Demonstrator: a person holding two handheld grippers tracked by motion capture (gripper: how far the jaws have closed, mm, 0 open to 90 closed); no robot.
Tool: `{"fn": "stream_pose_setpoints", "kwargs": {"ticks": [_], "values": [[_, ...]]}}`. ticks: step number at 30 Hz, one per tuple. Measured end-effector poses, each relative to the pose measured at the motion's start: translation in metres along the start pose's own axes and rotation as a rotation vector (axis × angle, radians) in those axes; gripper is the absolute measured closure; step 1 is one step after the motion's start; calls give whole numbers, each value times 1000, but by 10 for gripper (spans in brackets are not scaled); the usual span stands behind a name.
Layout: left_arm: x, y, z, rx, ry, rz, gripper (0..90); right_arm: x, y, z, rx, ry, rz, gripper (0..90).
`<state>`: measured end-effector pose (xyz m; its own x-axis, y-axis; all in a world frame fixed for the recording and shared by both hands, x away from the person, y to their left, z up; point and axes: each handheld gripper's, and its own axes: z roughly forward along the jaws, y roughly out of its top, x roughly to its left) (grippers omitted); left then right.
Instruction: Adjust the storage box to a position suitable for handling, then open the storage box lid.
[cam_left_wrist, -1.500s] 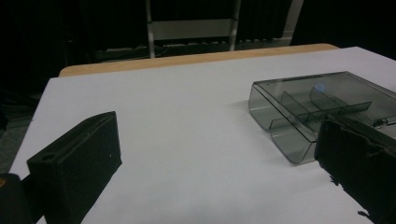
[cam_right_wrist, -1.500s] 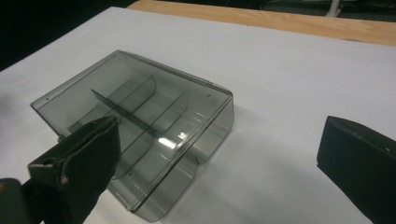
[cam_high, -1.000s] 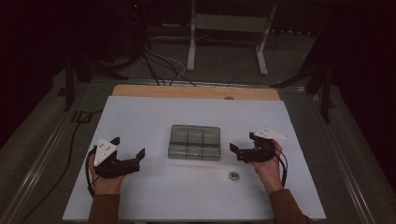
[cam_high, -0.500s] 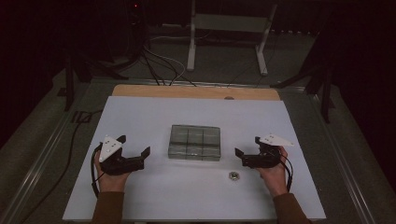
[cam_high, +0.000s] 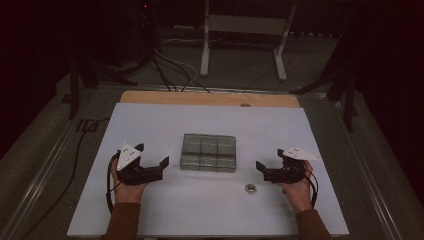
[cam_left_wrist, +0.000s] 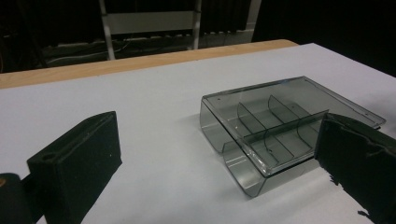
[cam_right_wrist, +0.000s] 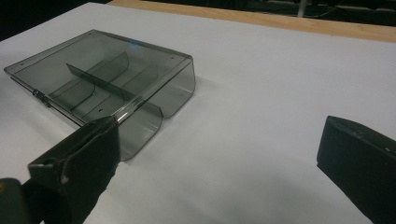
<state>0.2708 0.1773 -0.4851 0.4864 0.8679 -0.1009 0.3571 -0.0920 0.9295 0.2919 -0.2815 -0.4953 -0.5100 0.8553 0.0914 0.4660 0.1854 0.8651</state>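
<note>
- At the centre of the white desk lies a smoky clear compartment box, lid closed, with inner dividers visible through the lid.
- Left gripper: held by the left hand just left of the box, apart from it. Its fingers are spread wide and grip nothing; they point toward the box's left side.
- In the left gripper view, the box sits ahead and to the right, partly behind the right-hand finger; bare desk surface shows between the two fingers.
- Right gripper: held by the right hand to the right of the box, apart from it. Its fingers are spread wide and grip nothing.
- In the right gripper view, the box lies ahead and to the left, its near corner just beyond the left-hand finger.
- A small metal nut rests on the desk, near the box's front right corner and just beside the right gripper, touching neither.
- A wooden strip runs along the far edge of the desk.
</note>
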Motion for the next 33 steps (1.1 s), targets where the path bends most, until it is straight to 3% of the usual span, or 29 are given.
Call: {"fn": "stream_pose_setpoints", "kwargs": {"ticks": [14,17,23,29,30,33], "values": [[-12,-2,11,49,-36,18,100,-4,-7,-7,-30,-28,13,0],[-15,-1,14,63,-43,15,202,-6,-7,-9,-40,-32,22,0],[-22,-2,22,69,-149,15,581,-8,-8,-12,-51,-40,30,0],[-28,-5,28,113,-184,45,857,-6,-10,-10,-42,-39,15,0],[-29,-6,29,125,-188,53,897,-6,-10,-10,-41,-39,14,0],[-31,-9,31,153,-192,67,900,-6,-11,-9,-40,-36,15,0]]}}
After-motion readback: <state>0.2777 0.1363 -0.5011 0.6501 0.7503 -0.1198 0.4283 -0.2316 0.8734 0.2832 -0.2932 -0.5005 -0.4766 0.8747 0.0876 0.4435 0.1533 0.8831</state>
